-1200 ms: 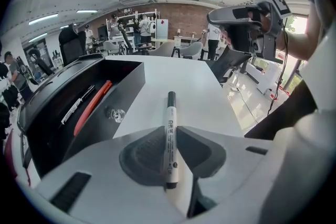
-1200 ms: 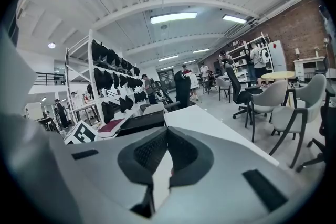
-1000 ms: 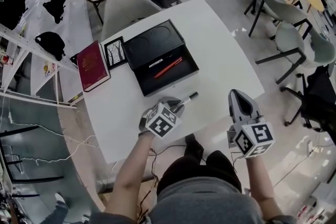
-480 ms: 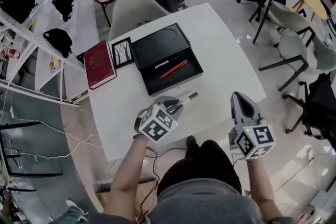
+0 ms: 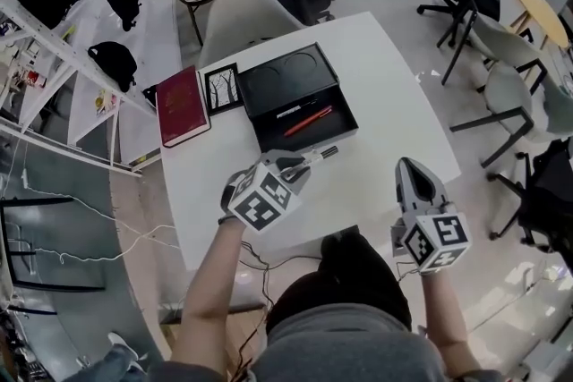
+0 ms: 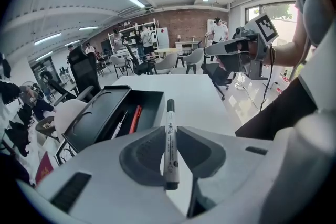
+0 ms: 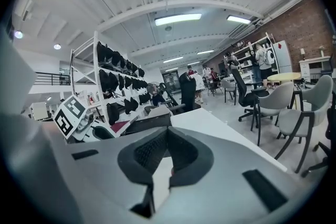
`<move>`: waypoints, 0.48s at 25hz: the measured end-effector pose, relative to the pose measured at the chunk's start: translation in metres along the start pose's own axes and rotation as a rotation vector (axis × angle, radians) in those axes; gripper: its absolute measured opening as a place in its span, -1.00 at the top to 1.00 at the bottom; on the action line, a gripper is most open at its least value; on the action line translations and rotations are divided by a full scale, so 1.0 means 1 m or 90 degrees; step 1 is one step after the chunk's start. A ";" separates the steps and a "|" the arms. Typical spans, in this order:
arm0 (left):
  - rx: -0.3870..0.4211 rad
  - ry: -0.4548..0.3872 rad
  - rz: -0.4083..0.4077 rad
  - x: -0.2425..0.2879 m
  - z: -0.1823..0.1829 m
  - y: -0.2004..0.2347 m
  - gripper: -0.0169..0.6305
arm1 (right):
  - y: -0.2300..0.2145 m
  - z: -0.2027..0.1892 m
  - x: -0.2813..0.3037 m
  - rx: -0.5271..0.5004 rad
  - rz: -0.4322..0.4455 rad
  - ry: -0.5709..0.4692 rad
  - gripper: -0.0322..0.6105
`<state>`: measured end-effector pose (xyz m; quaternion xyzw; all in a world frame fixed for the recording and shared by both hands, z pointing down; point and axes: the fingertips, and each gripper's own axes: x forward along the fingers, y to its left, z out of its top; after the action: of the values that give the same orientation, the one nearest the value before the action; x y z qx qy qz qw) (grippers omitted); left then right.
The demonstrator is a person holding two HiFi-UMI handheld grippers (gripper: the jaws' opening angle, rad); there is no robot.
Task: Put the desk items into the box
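Left tongs [image 5: 300,165] clamped narrow on one marker [image 5: 319,157], its cap pointing out ahead of them. Right tongs [image 5: 414,167] closed, empty, well apart to the side.

Step, judged: carrying marker to the one box [image 5: 273,76] just ahead of left tongs. Next: lower over its tray, release.

Inside box: one red pen [image 5: 309,120], one pale pen [image 5: 288,111]. Ahead-left: one red book [image 5: 182,105], one picture frame [image 5: 221,89].

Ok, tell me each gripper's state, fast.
Left gripper: closed on a marker.
Right gripper: closed, nothing between its jaws.
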<state>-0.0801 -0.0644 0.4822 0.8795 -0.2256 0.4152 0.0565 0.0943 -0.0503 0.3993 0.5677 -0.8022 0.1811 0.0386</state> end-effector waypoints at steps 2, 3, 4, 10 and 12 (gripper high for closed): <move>0.003 0.001 0.005 -0.002 0.003 0.009 0.73 | 0.000 0.002 0.004 -0.001 0.001 -0.001 0.89; 0.003 0.001 0.006 -0.003 0.004 0.012 0.73 | -0.001 0.003 0.006 -0.001 0.002 -0.001 0.89; 0.003 0.001 0.006 -0.003 0.005 0.016 0.73 | -0.001 0.004 0.008 -0.001 0.003 -0.001 0.89; 0.023 0.012 0.005 0.002 0.013 0.035 0.73 | -0.007 0.011 0.020 0.001 0.004 -0.004 0.89; 0.032 0.018 0.004 0.007 0.017 0.042 0.73 | -0.011 0.013 0.023 0.002 0.004 -0.003 0.89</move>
<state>-0.0832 -0.1090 0.4731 0.8739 -0.2172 0.4334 0.0365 0.0986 -0.0788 0.3962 0.5657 -0.8037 0.1811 0.0352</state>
